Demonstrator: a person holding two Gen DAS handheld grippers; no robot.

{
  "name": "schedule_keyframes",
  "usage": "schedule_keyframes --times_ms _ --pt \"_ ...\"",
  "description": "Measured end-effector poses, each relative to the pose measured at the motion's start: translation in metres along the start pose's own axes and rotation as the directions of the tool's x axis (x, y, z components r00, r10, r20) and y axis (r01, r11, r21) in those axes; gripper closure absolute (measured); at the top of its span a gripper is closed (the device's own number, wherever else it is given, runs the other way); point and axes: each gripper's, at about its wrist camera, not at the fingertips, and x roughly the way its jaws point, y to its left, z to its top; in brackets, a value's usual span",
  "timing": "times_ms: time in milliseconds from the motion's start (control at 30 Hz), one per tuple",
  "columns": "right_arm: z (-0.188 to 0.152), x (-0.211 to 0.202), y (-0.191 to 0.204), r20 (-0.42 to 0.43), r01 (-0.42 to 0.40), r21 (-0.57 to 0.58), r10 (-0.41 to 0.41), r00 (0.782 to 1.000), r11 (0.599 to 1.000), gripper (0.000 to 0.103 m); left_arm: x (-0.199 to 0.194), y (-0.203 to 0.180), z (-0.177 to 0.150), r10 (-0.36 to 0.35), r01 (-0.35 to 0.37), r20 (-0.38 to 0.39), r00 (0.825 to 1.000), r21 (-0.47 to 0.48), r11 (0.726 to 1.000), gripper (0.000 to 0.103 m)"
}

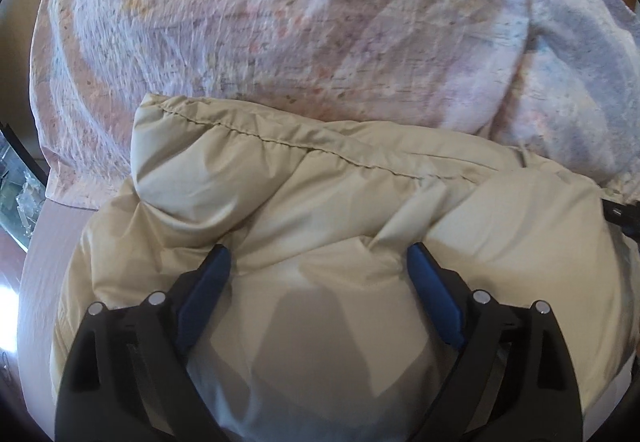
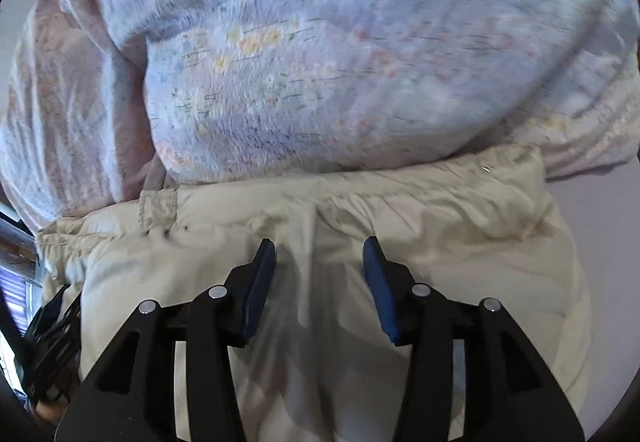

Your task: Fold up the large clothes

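Beige padded jacket of smooth, shiny quilted fabric lies spread across a pale lilac bed sheet, its far edge pushed up against a rumpled floral quilt in pink, blue and lilac that fills the upper part of both views. In the left wrist view the left gripper hangs over the jacket with its blue-padded black fingers spread wide — puffy beige fabric shows in the gap between them, and neither pad presses on it. A stitched seam runs across the jacket beyond the fingertips, and a raised crease of fabric stands just beside the right-hand pad. In the right wrist view the right gripper is likewise above the jacket, its fingers parted less widely; a soft vertical fold of the beige cloth lies between the pads without being pinched. Beyond its tips a gathered, elasticated hem runs from side to side, close under the quilt. At the lower left edge of that view a black part of the other gripper shows — blurred and mostly cut off. Bare sheet shows at the right of the jacket.
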Motion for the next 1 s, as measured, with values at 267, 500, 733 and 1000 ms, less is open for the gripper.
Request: schedule_keyframes --times_ms 267,500,733,1000 --pt "-0.034 -0.043 -0.038 0.115 0.016 0.033 -0.02 0.993 0.999 0.055 0.025 -0.006 0.005 0.062 -0.062 -0.028 0.998 -0.007 0.998 0.007" --pt "-0.051 -0.035 -0.051 0.14 0.107 0.064 -0.115 0.983 0.992 0.055 0.039 0.0 0.004 0.067 -0.067 -0.024 0.997 -0.002 0.998 0.002" --pt "-0.055 0.006 -0.037 0.132 0.224 -0.007 -0.221 0.966 0.975 0.053 0.05 0.008 0.0 0.054 -0.055 -0.016 0.998 -0.01 0.998 0.002" --pt "-0.062 0.029 -0.018 0.213 0.301 -0.047 -0.285 0.934 0.952 0.05 0.072 0.016 -0.003 0.038 -0.037 0.009 0.999 -0.026 0.999 0.002"
